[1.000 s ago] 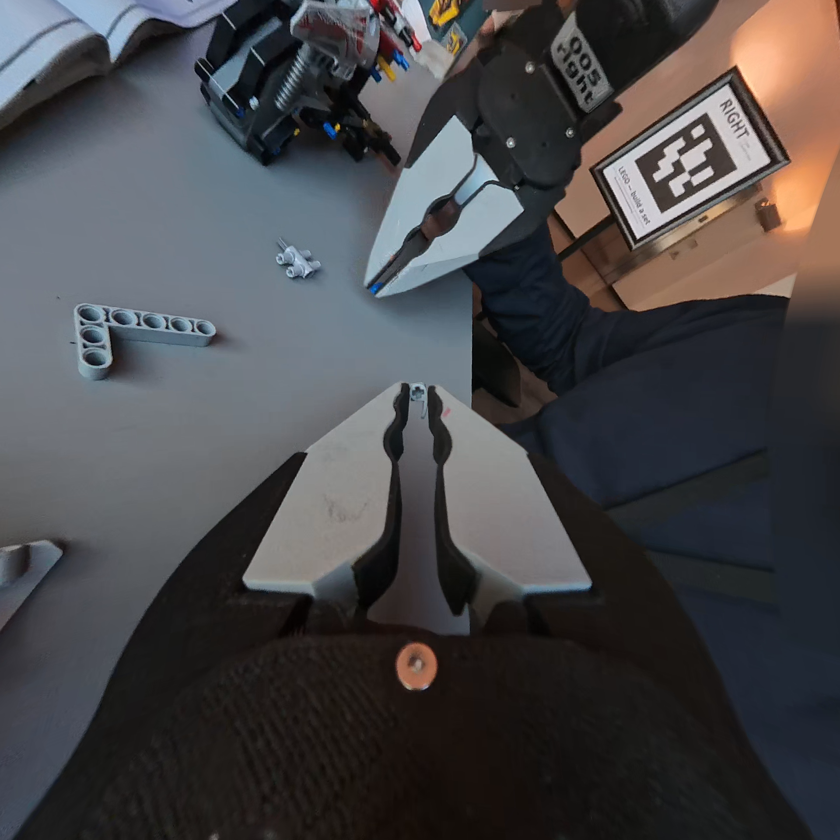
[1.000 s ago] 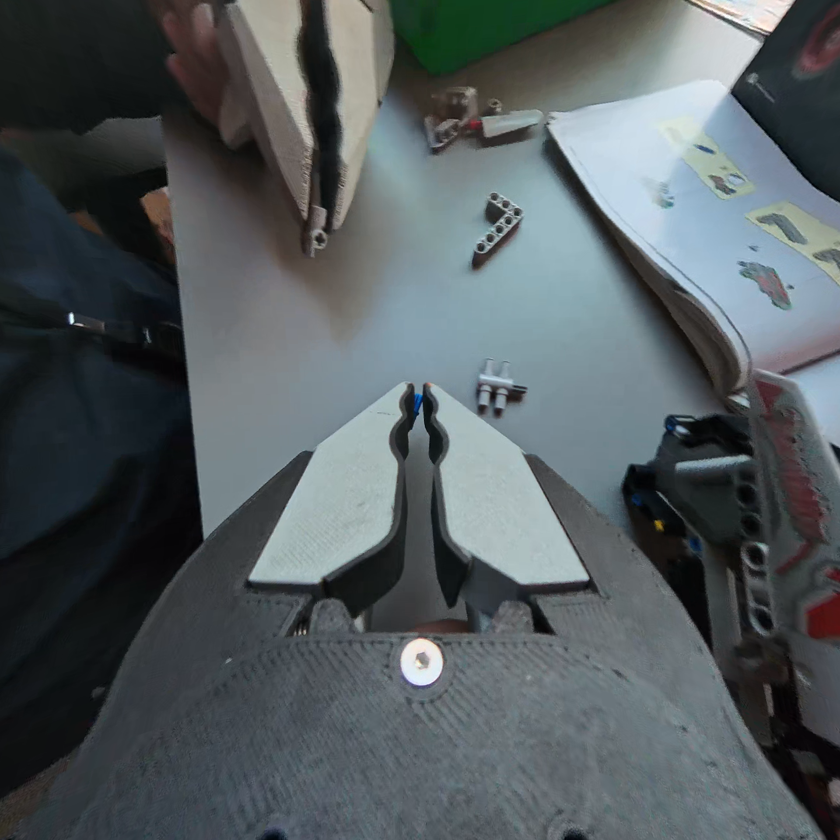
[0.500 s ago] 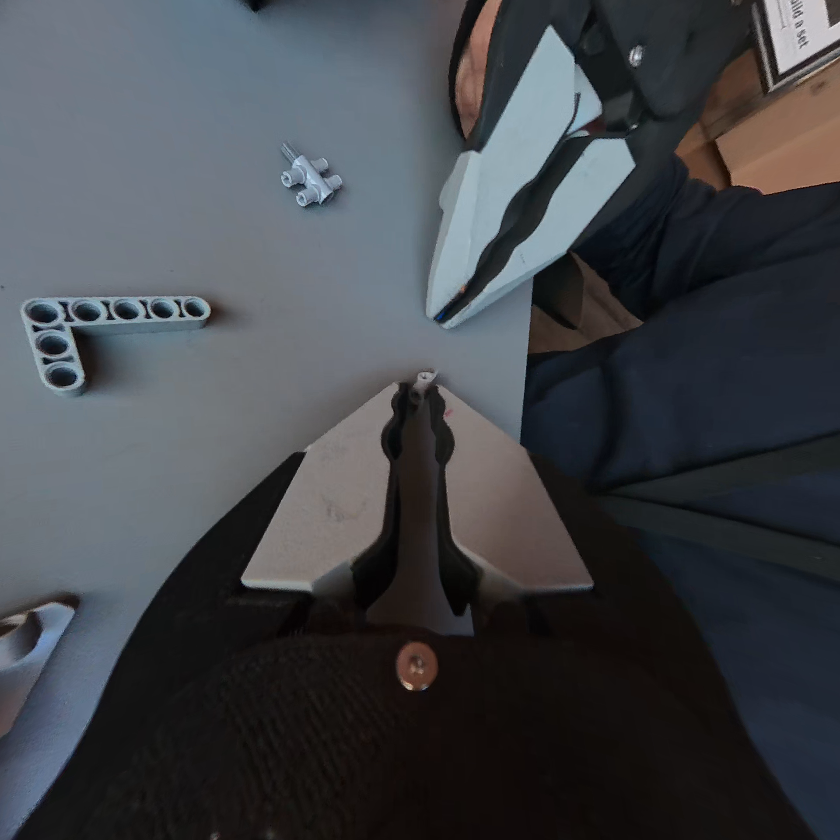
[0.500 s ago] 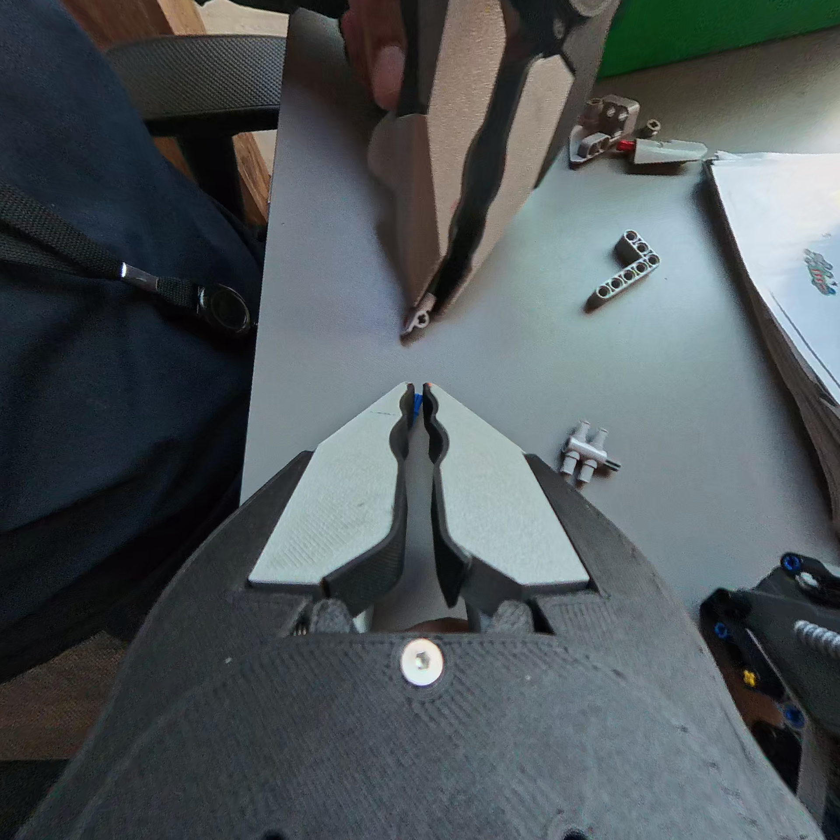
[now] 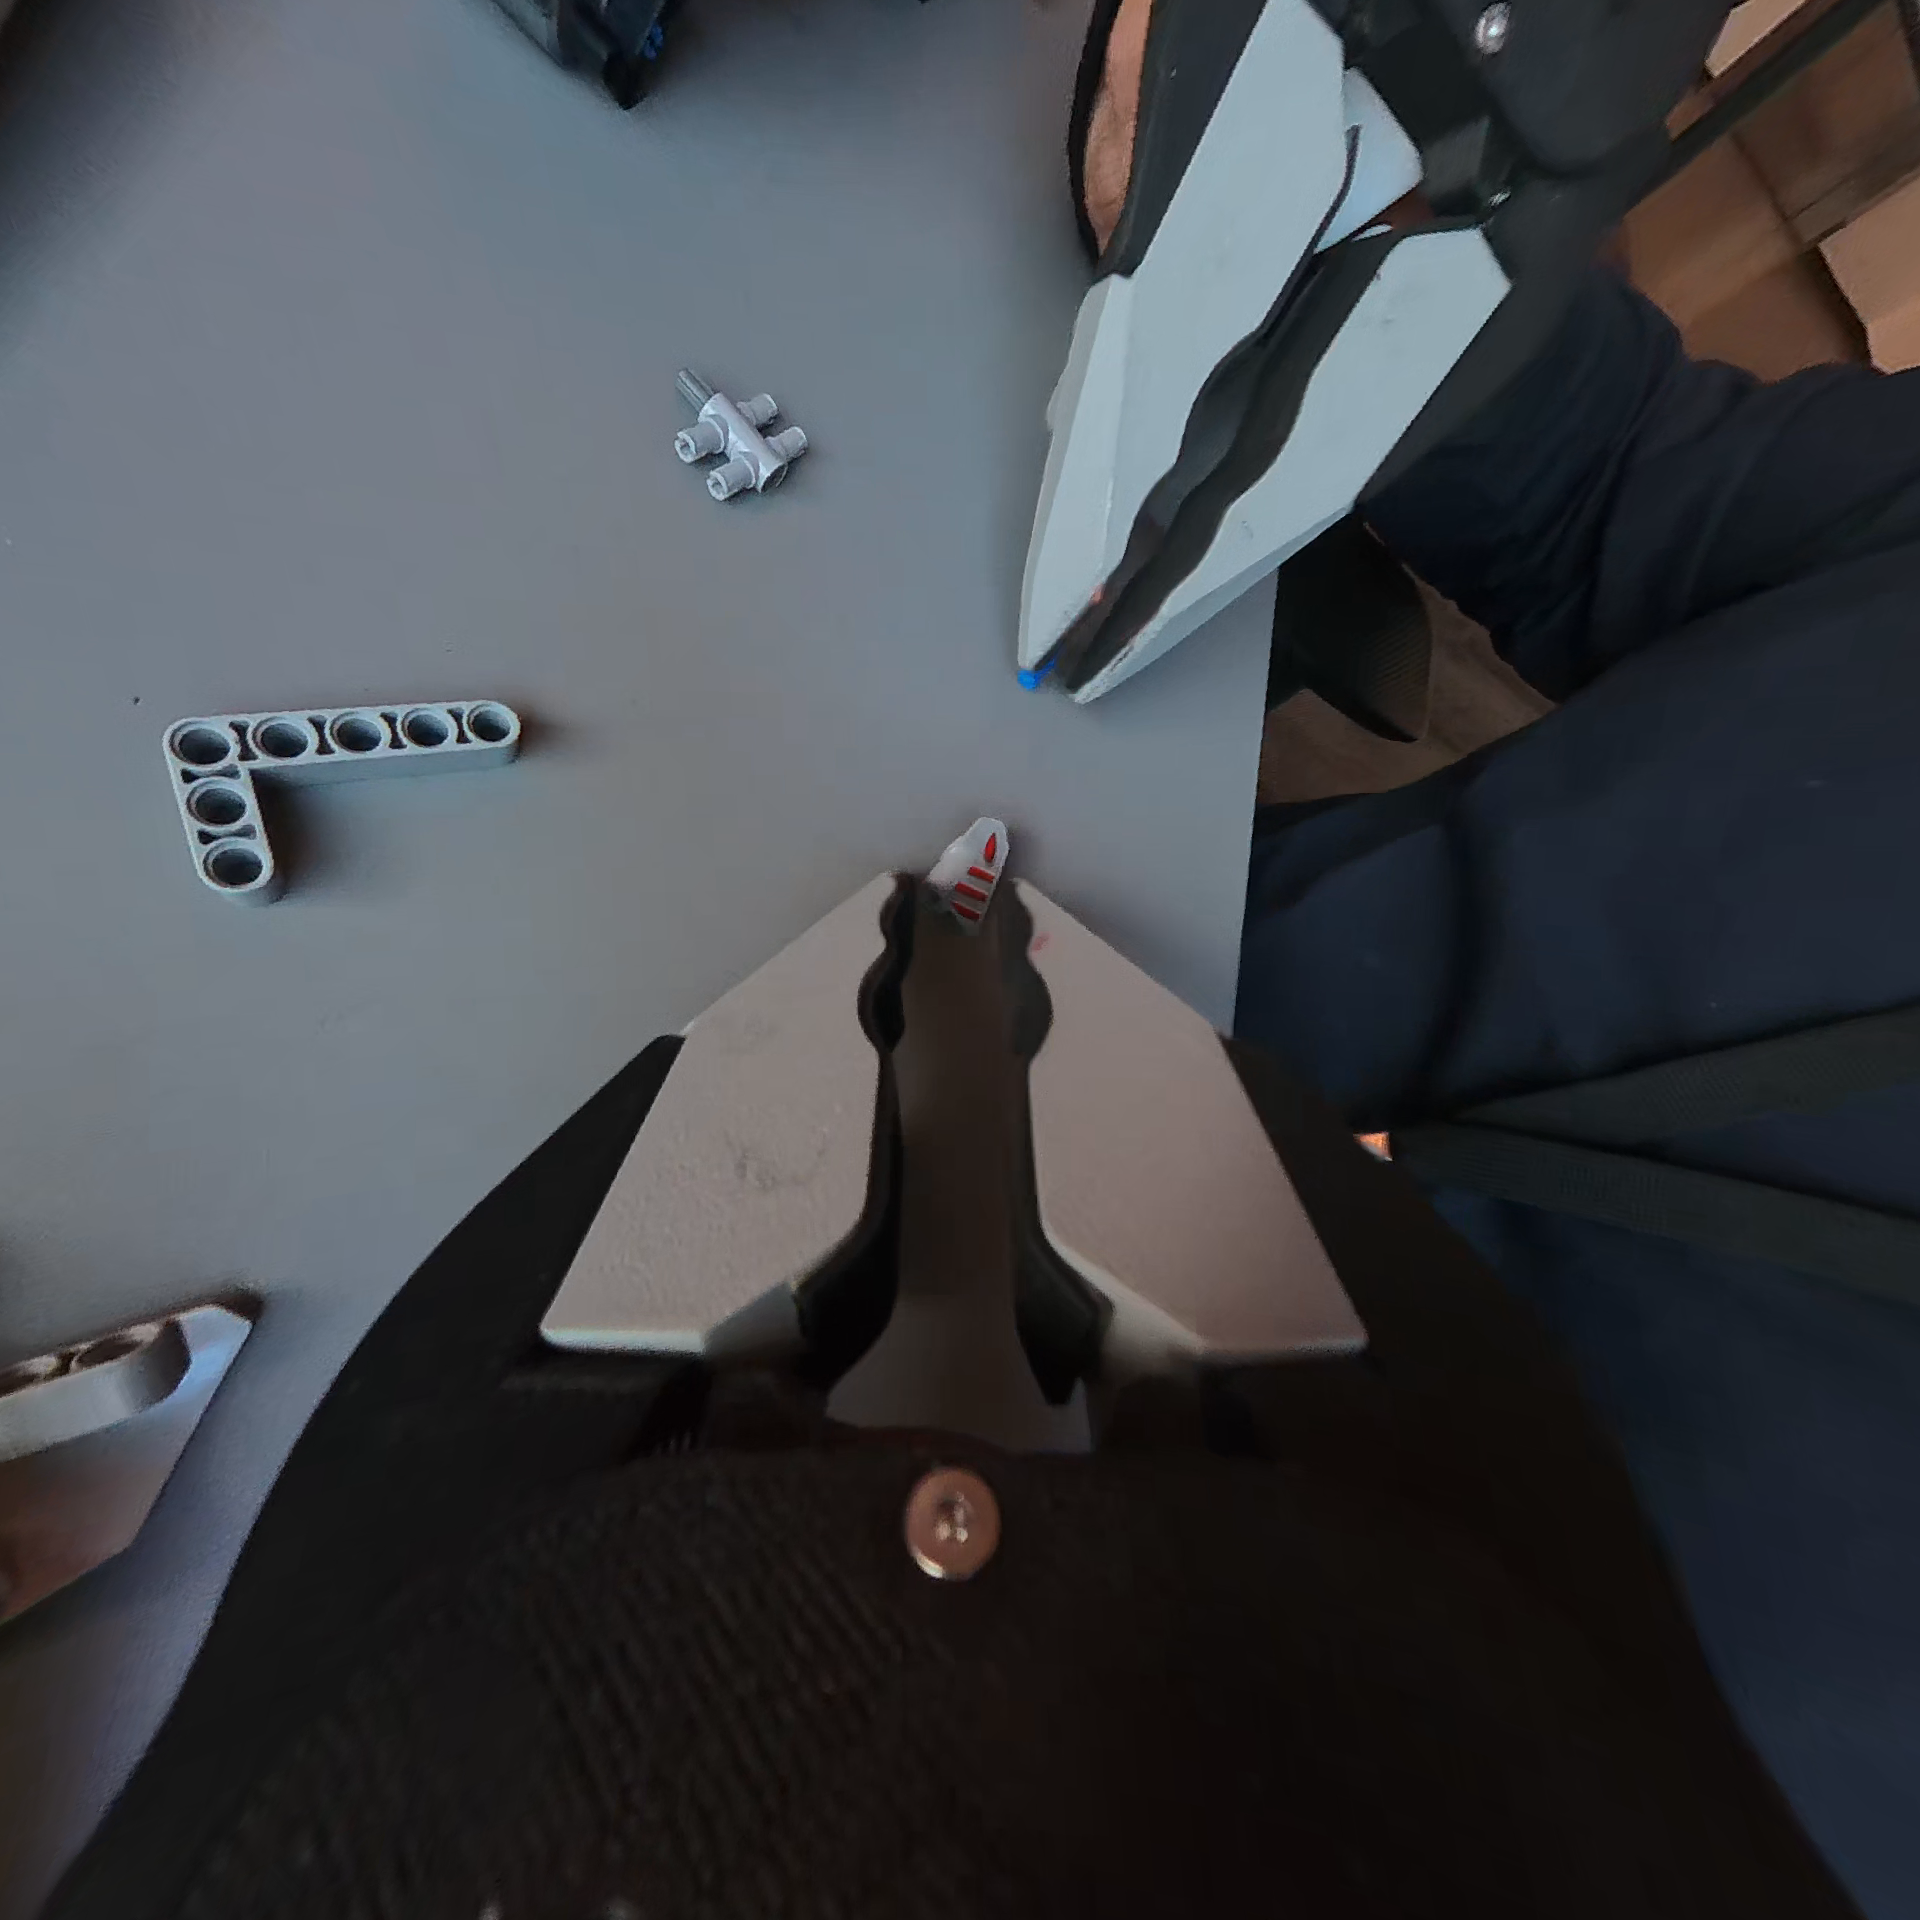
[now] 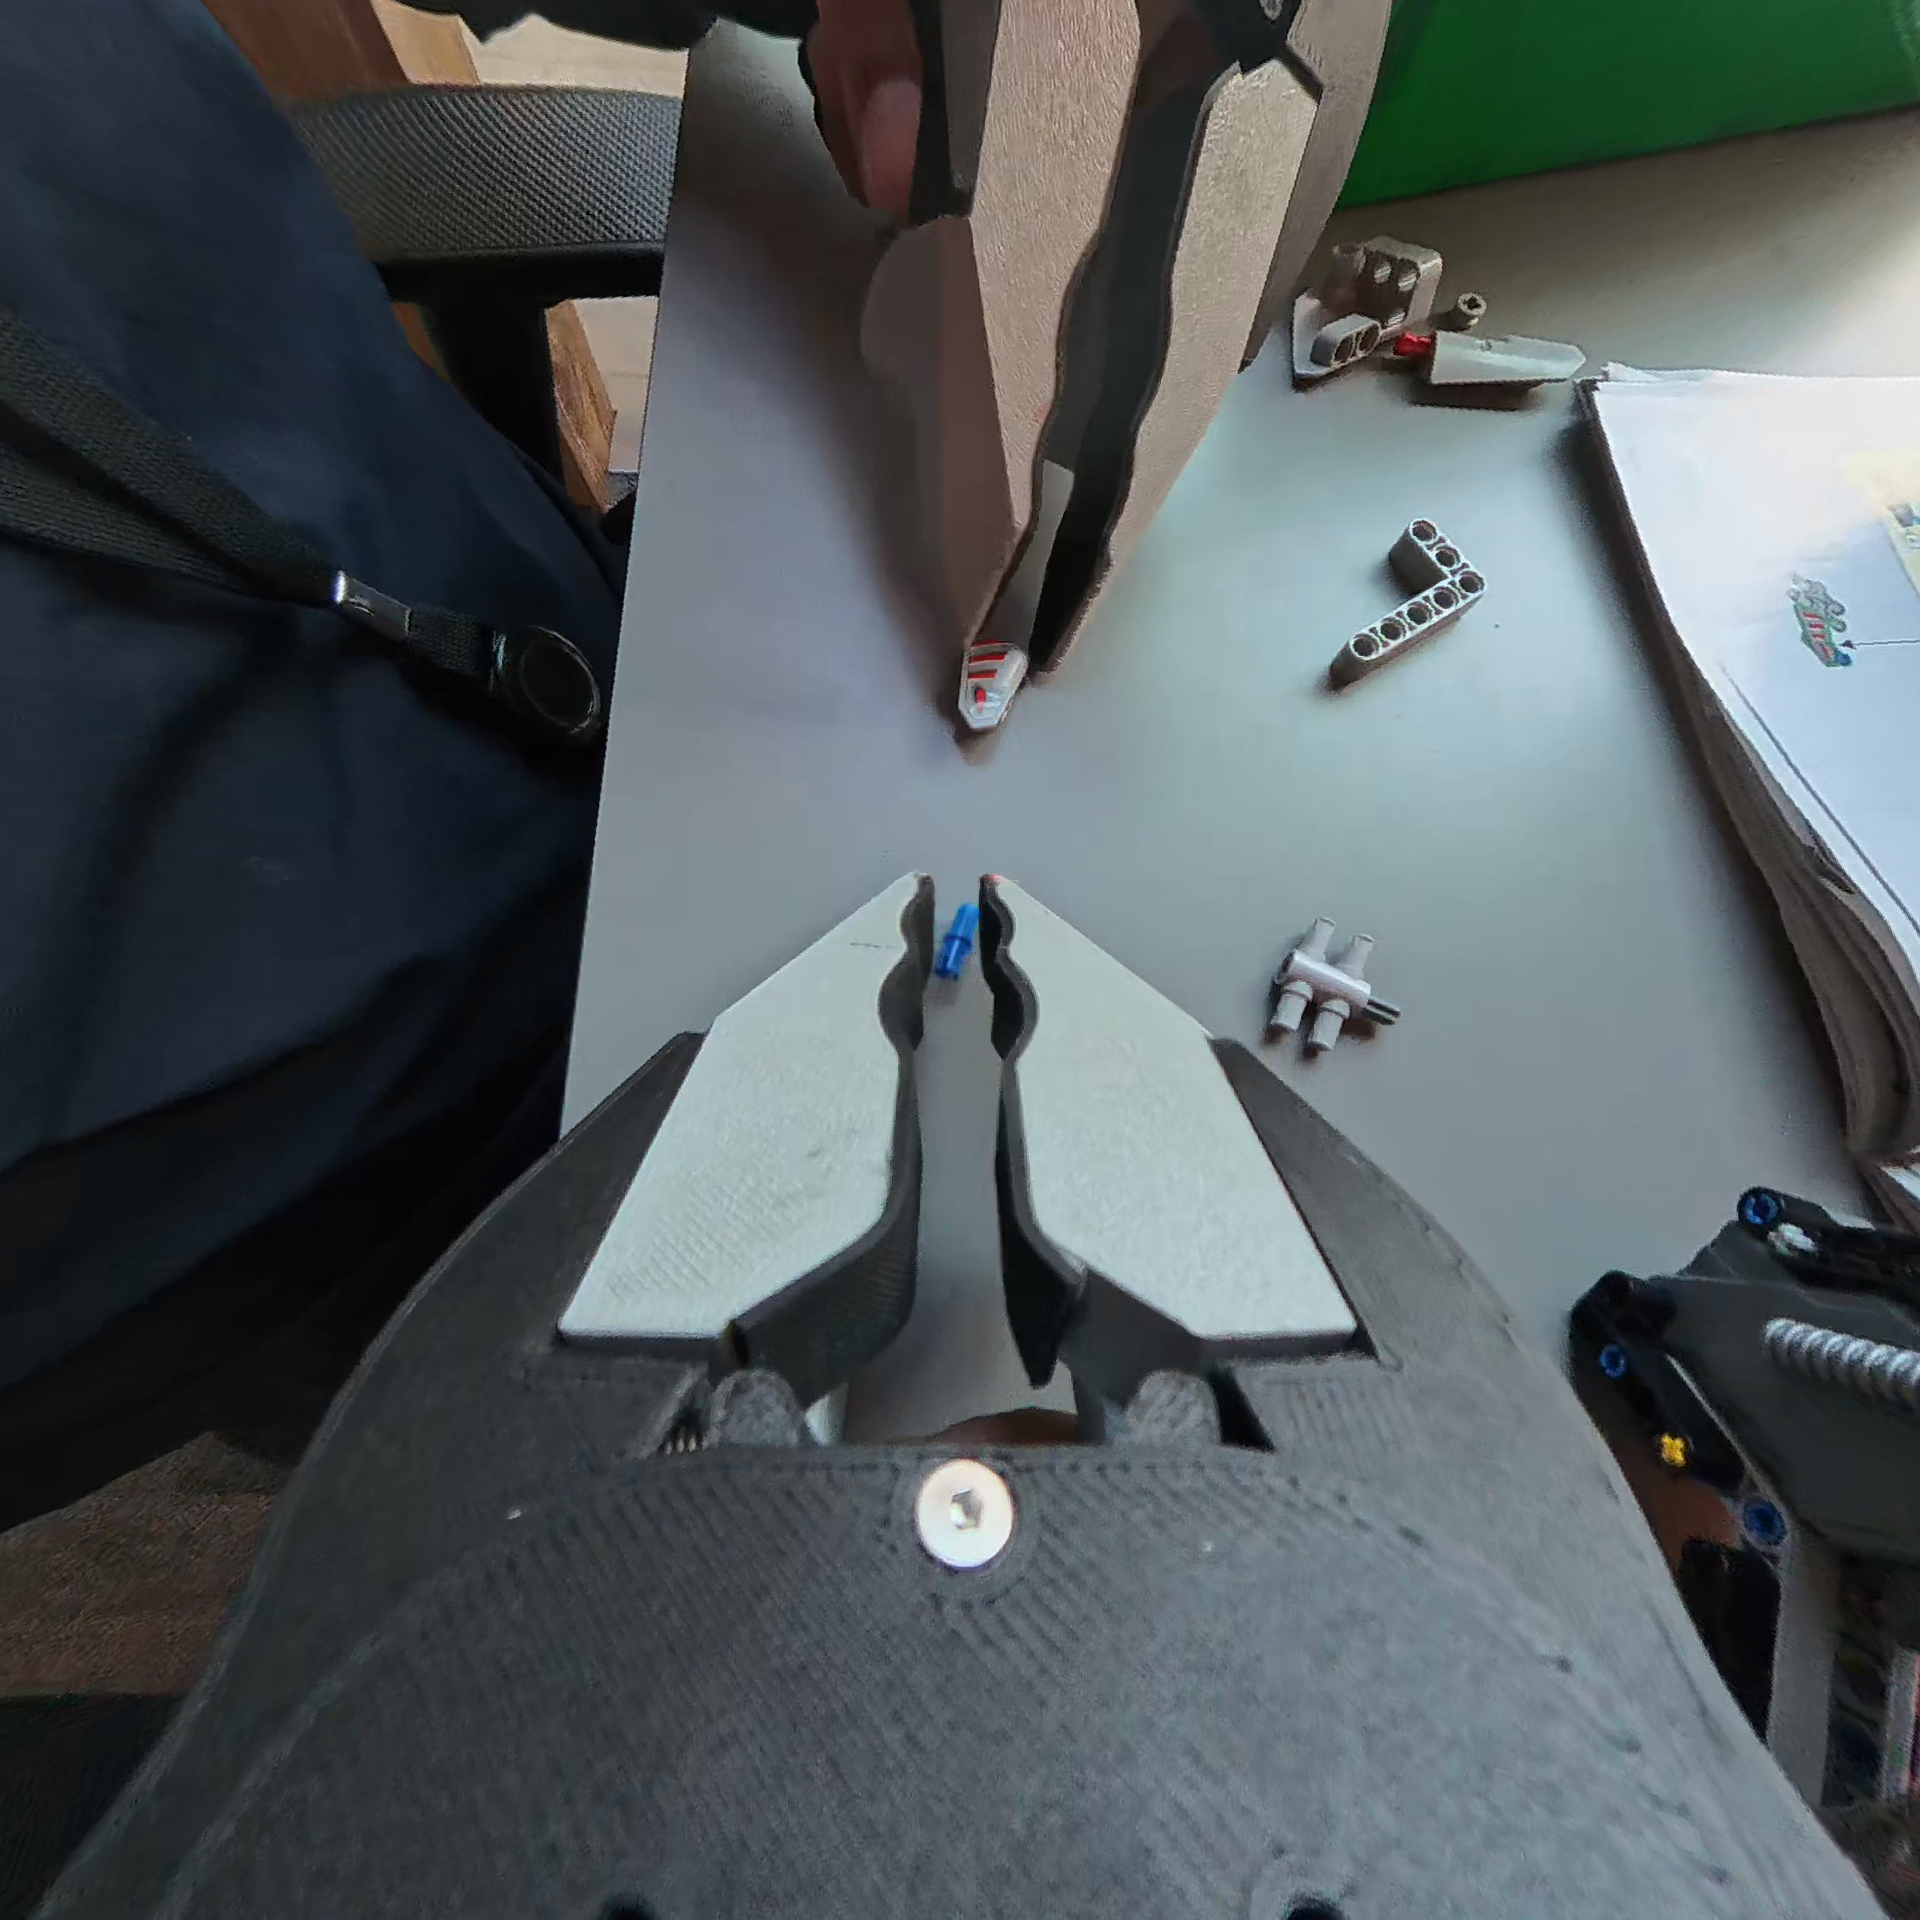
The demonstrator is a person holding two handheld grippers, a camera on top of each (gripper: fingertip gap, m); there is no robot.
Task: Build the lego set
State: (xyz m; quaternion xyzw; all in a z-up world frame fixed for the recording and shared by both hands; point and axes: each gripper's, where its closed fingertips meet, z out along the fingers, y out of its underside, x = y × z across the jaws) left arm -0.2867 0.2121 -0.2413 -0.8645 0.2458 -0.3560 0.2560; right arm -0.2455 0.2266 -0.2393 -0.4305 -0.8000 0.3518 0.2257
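Facing tip to tip over the grey tabletop [image 6: 790, 582], left gripper [image 5: 961, 894] pinches a small white red-striped slope piece [image 6: 989, 686], while right gripper [image 6: 956, 883], jaws slightly parted, prob. loosely holds a tiny blue plastic pin [image 6: 954, 940] w/ long axis aimed at that piece.

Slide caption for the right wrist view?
Right tongs parted around a blue pin, facing left tongs gripping a red-striped white piece.

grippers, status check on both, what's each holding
Left gripper shut on striped piece. Right gripper slightly parted, blue pin between the fingers. Nothing between them.
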